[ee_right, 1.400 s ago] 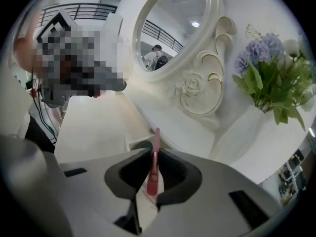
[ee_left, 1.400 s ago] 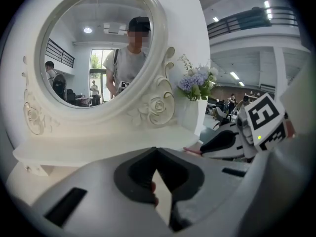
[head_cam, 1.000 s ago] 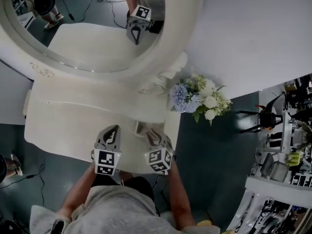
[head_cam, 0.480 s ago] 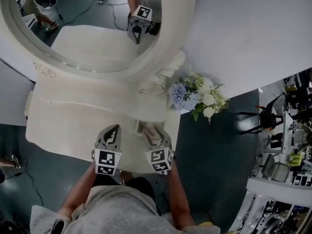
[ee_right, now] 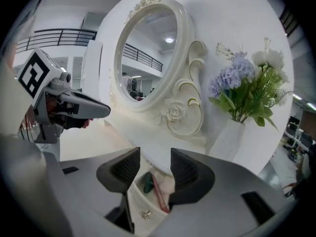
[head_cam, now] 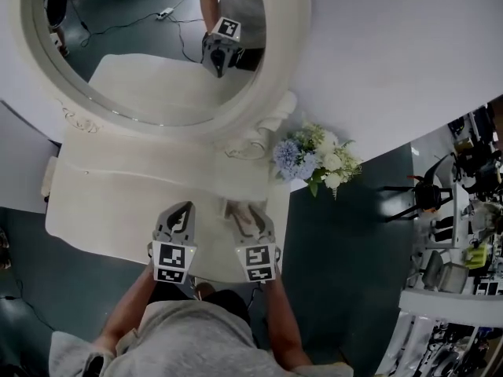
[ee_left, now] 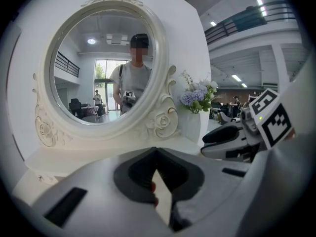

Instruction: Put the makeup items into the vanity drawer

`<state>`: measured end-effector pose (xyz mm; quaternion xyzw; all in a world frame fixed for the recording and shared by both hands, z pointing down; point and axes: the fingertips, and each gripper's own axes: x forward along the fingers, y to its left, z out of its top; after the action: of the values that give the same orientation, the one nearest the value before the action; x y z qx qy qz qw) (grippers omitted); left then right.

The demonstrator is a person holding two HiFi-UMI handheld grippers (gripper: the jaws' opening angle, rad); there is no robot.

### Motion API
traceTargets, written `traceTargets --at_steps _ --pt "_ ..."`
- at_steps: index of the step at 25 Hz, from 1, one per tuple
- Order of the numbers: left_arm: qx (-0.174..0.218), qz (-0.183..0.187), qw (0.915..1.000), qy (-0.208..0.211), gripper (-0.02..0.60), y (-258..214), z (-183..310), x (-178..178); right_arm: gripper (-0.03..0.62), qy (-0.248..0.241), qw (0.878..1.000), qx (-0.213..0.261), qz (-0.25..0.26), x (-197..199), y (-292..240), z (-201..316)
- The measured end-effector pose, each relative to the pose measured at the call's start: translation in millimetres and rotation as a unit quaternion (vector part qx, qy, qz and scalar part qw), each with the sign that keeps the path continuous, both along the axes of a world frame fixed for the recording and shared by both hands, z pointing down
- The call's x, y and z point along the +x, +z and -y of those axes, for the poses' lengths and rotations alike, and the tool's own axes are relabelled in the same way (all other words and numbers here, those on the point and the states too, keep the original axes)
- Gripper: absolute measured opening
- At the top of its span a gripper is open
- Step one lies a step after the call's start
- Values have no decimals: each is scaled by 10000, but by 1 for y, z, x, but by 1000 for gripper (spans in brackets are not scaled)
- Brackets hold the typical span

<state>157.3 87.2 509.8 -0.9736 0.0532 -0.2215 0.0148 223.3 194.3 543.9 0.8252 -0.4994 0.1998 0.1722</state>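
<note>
Surface: white vanity table [head_cam: 118,203] with a curved front edge, standing on a dark floor [head_cam: 330,273].
Left gripper [ee_left: 155,154]: above the table's front, jaws pressed together. A small reddish bit shows at their edge, and I cannot tell what it is.
Right gripper [ee_right: 154,164]: jaws spread, they have just been opening. Nothing is pinched between them, and it hangs over the open drawer.
Drawer [ee_right: 137,201]: pulled out at the table's right front, white, with a small ornate metal knob [ee_right: 144,214] on its front.
Makeup items: inside the drawer lie a short dark green piece [ee_right: 147,182] and a long thin pink stick [ee_right: 159,194], just beside each other.
In the way: in the head view the right gripper covers most of the drawer.
Mirror [head_cam: 149,45]: oval, in a thick white frame carved with roses, at the table's back. It reflects the person and one gripper.
Flowers [head_cam: 314,157]: lilac and white blooms with green leaves in a white vase [ee_right: 224,137], beside the mirror's right foot.
</note>
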Motion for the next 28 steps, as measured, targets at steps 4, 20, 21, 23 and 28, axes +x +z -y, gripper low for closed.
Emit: traceTargets --at_steps 4,20,21,23,28 --pt "43 -116 9999 69 2 -12 5 -4 199 193 9991 364 6 -6 -22 8" --pt "207 -477 9982 285 2 -55 29 -32 47 770 9893 1146 -471 -38 -85 34" --pt "225 -483 9982 290 2 -56 31 -34 40 794 9888 1168 -488 -41 -86 35" --pt "255 -501 9980 290 2 -58 35 -39 34 833 9880 1196 -513 -46 -88 39" --pt "299 -548 9977 281 2 -64 42 -44 21 855 9877 1184 -559 -51 -93 43"
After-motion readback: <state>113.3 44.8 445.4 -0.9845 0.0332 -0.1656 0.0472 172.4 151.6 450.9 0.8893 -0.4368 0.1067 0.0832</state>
